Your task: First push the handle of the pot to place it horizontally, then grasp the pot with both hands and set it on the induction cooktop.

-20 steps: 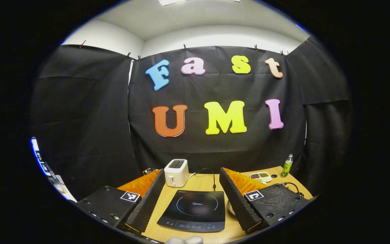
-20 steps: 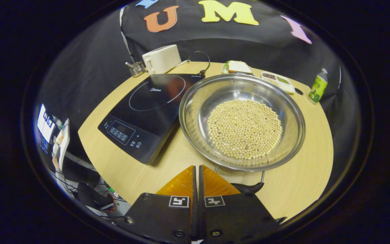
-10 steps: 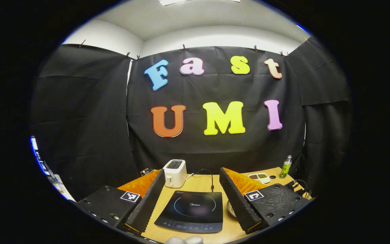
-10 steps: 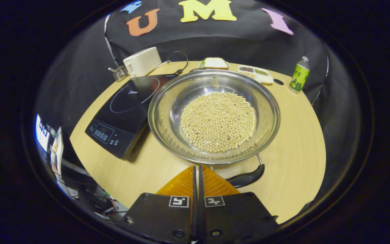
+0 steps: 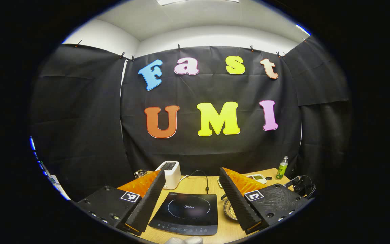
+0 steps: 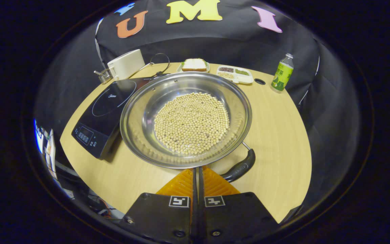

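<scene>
A wide steel pot (image 6: 137,135) full of pale beans sits on the round wooden table (image 6: 283,135). Its dark handle (image 6: 240,166) points toward the near right. My right gripper (image 6: 196,168) is shut with nothing in it, its tips at the pot's near rim, just left of the handle. The black induction cooktop (image 6: 107,105) lies left of the pot, touching or nearly touching it. In the left gripper view, my left gripper (image 5: 191,176) is open and held high, with the cooktop (image 5: 186,211) between its fingers and a sliver of the pot (image 5: 229,210) by the right finger.
A white toaster (image 6: 125,63) and a small wire coil (image 6: 104,75) stand at the back left. A sandwich plate (image 6: 195,65), a divided snack tray (image 6: 235,73) and a green bottle (image 6: 282,73) line the far edge. A gloved hand (image 5: 185,240) shows at the bottom of the left gripper view.
The right gripper has swung rightward around the pot's near side, so the handle now sits closer to its tips and angled right. The left gripper has drifted back and leftward, still open.
</scene>
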A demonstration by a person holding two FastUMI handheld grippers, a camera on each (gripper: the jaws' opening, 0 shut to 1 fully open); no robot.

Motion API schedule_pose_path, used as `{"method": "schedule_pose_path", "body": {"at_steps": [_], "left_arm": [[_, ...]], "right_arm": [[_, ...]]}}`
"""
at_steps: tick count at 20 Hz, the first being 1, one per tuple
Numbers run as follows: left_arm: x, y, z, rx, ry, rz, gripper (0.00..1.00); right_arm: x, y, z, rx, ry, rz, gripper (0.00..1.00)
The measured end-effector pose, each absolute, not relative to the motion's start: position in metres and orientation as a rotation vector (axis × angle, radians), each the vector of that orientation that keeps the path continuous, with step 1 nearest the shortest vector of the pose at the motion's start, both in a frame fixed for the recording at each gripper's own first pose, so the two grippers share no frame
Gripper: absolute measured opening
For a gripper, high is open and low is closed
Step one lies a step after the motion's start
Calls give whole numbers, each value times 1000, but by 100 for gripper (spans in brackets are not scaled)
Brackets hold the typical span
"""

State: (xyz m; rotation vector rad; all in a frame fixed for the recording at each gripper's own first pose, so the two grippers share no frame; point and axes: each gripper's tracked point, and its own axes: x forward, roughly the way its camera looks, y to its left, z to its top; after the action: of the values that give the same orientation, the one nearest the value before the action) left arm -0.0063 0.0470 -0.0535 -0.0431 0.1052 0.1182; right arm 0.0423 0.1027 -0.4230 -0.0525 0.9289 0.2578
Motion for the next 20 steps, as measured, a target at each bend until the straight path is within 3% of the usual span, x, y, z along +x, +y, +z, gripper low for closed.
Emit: {"method": "schedule_pose_path", "body": {"at_steps": [2,19,20], "left_arm": [[-4,44,-55,-44,108,111,96],[21,26,-59,-35,125,121,96],[22,25,-61,-33,126,127,96]], "right_arm": [[44,94,-423,-58,932,249,4],[94,21,-424,-139,911,178,0],[98,17,-424,-146,910,180,4]]}}
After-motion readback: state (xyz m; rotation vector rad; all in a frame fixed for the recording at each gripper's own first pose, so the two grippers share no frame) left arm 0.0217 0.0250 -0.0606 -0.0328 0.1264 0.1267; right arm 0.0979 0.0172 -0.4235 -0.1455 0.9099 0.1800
